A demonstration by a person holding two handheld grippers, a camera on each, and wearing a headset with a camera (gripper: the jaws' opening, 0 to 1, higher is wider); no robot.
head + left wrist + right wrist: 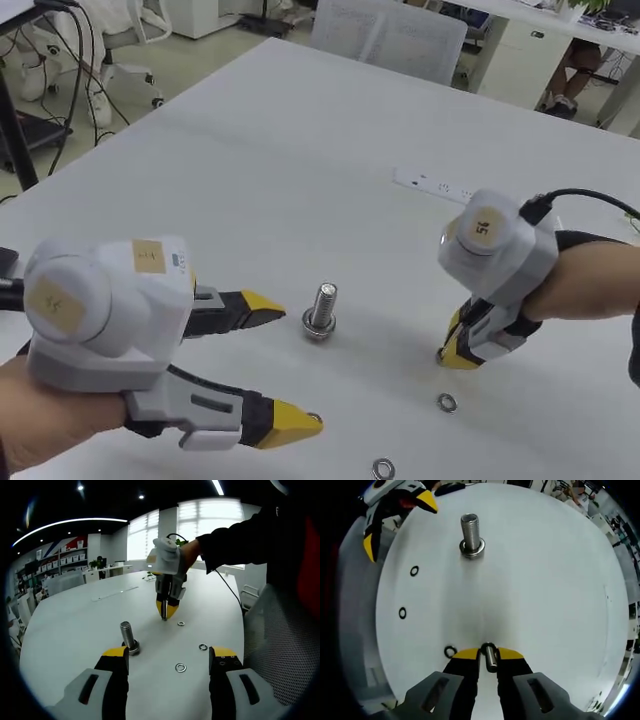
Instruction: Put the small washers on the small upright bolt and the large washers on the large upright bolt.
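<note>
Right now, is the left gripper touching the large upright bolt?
Apart. The head view shows bare table between the left gripper's upper jaw tip and the large upright bolt; its jaws stand open.

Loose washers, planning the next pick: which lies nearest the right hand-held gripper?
The washer just beside the right hand-held gripper; both others lie farther away.

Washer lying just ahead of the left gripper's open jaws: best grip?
Outer rim, opposite edges, coming straight down from above. The washer lies flat on the table, thin, with no raised side, so the left gripper should probably tilt down and straddle it.
</note>
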